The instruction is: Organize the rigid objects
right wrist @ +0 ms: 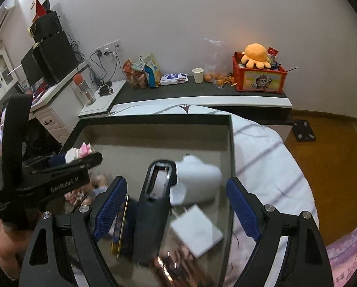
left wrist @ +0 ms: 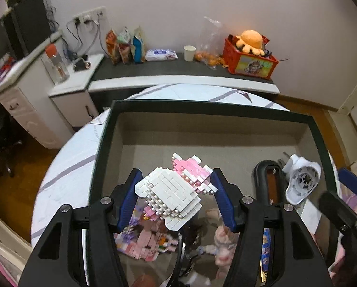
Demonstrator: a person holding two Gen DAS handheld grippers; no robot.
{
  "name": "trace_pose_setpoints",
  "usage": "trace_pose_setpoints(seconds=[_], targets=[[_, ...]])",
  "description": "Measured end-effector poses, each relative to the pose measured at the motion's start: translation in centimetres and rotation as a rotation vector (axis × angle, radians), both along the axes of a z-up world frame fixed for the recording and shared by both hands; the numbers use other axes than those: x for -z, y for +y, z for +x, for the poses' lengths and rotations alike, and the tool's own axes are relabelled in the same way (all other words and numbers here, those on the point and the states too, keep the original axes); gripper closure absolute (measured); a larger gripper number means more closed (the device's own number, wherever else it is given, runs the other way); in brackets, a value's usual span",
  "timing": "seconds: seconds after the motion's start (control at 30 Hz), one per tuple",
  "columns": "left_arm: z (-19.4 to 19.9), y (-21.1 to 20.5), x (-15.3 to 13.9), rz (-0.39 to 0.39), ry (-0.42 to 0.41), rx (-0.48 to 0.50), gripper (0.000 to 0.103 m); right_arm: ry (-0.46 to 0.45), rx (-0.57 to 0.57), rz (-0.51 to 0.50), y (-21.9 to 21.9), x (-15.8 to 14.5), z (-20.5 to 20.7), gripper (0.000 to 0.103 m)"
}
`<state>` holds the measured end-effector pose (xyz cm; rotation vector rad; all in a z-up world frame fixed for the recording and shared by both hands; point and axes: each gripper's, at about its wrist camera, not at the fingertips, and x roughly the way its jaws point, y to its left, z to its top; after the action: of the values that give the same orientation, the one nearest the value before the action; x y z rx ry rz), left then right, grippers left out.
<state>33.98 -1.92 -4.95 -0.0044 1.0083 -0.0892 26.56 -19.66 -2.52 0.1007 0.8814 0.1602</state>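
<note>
White-pink brick model [left wrist: 176,191] clamped in left gripper [left wrist: 176,195], hanging over dark-rimmed box [left wrist: 212,112], long axis slanting across the jaws. Right gripper [right wrist: 176,205] spread wide, empty, black handle [right wrist: 154,205] and white part [right wrist: 197,181] below

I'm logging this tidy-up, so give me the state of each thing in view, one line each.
Left gripper: shut on the brick model.
Brick model: held over the box.
Right gripper: open, holding nothing.
Box: open, things inside.
Black handle: lying in the box.
Paper cup: upright on the shelf.
</note>
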Motion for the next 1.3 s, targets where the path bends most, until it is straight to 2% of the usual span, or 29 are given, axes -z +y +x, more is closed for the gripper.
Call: trace_pose_setpoints(seconds=[0.07, 0.23, 0.27, 0.3, 0.37, 0.57, 0.8, 1.0, 1.3], targets=[[0.6, -0.3, 0.1, 0.044, 0.002, -0.003, 0.042, 0.007, -0.006, 0.006, 0.1, 0.4, 0.7, 0.017], [1.7, -0.9, 1.4, 0.090, 0.063, 0.007, 0.041, 0.027, -0.010, 0.017, 0.1, 1.3, 1.2, 0.017], [1.8, -1.1, 1.6, 0.101, 0.073, 0.015, 0.031, 0.031, -0.008, 0.018, 0.0, 1.4, 1.2, 0.017], [1.8, -1.3, 1.7, 0.113, 0.080, 0.023, 0.014, 0.034, -0.006, 0.020, -0.1, 1.4, 1.1, 0.017], [1.6, -1.7, 1.5, 0.121, 0.071, 0.034, 0.000, 0.036, 0.001, 0.022, -0.2, 1.4, 1.0, 0.017], [0.7, -2.0, 0.7, 0.154, 0.059, 0.032, 0.000, 0.023, 0.006, 0.022, -0.2, 0.6, 0.3, 0.017], [-3.1, -1.3, -2.6, 0.119, -0.016, 0.033, 0.000, -0.022, 0.019, 0.025, 0.0, -1.7, -2.3, 0.017], [-8.3, 0.0, -6.4, 0.076, -0.098, 0.014, 0.000, -0.082, 0.017, 0.022, 0.9, -4.5, -6.2, 0.017], [-17.8, 1.8, -10.9, 0.058, -0.242, -0.013, 0.000, -0.165, 0.021, 0.011, 1.6, -7.9, -13.1, 0.017]])
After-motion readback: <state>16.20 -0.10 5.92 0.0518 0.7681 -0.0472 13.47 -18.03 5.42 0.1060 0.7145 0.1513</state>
